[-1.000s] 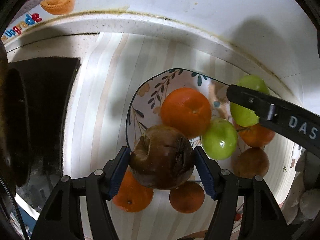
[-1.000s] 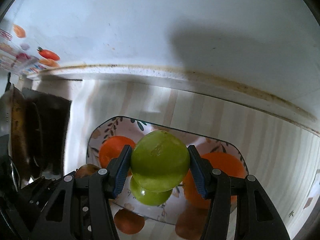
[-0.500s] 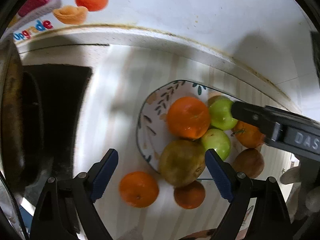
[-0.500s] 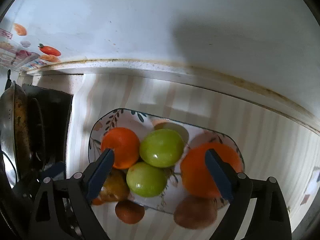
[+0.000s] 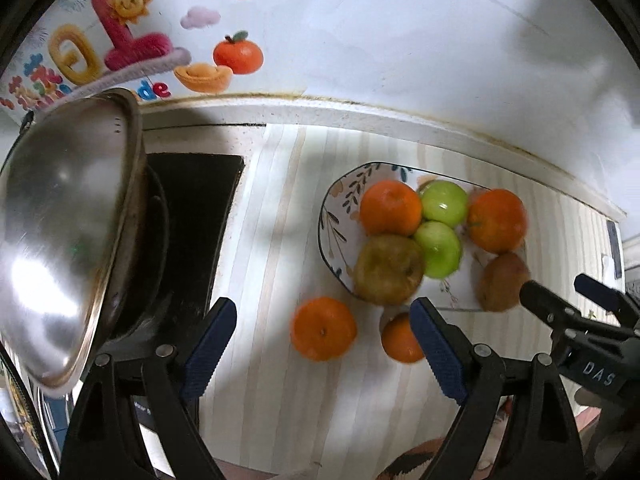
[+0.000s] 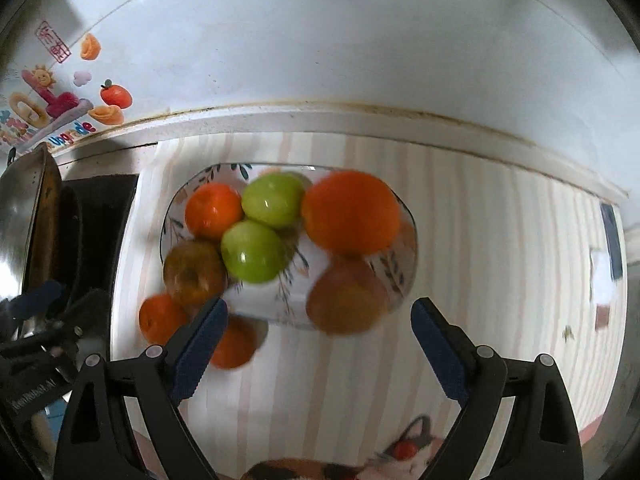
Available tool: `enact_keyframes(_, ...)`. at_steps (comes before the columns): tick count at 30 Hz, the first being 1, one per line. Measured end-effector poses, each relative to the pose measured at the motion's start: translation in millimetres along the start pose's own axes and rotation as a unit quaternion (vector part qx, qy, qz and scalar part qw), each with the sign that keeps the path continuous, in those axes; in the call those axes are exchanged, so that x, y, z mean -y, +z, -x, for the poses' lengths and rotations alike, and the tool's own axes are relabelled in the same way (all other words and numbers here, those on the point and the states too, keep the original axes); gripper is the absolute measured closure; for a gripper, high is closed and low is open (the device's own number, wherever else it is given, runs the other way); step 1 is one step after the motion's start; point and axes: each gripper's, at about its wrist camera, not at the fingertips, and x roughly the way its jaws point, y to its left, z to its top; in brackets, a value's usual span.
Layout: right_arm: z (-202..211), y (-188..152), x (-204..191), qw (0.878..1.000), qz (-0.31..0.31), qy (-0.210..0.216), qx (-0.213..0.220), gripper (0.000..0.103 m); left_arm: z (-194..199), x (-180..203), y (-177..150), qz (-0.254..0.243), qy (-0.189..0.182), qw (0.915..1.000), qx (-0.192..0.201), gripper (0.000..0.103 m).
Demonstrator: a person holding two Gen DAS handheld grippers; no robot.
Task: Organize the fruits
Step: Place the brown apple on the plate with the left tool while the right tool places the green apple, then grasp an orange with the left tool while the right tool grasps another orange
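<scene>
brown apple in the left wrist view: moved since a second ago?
Yes. The brown apple was clamped in the left gripper; now it sits in the patterned plate against the near rim, and the jaws, which have just opened, stand empty.

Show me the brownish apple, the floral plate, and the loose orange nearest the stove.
brownish apple (image 5: 388, 270), left wrist view, its top
floral plate (image 5: 334, 216), left wrist view, bare left rim
loose orange (image 5: 323, 328), left wrist view, its middle

Both wrist cameras look steeply down from above the striped counter (image 5: 280, 240). Both views share the fruit plate (image 5: 332, 216) (image 6: 170, 224), the left camera also catching the wok (image 5: 60, 232) close by.
</scene>
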Motion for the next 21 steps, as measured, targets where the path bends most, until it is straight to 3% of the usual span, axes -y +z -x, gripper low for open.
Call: enact_keyframes(21,149,-115,15,0.991,-0.038,0.017,0.125,0.008,128,27,-84,-0.039,-0.012,0.9914,0.124,0.014)
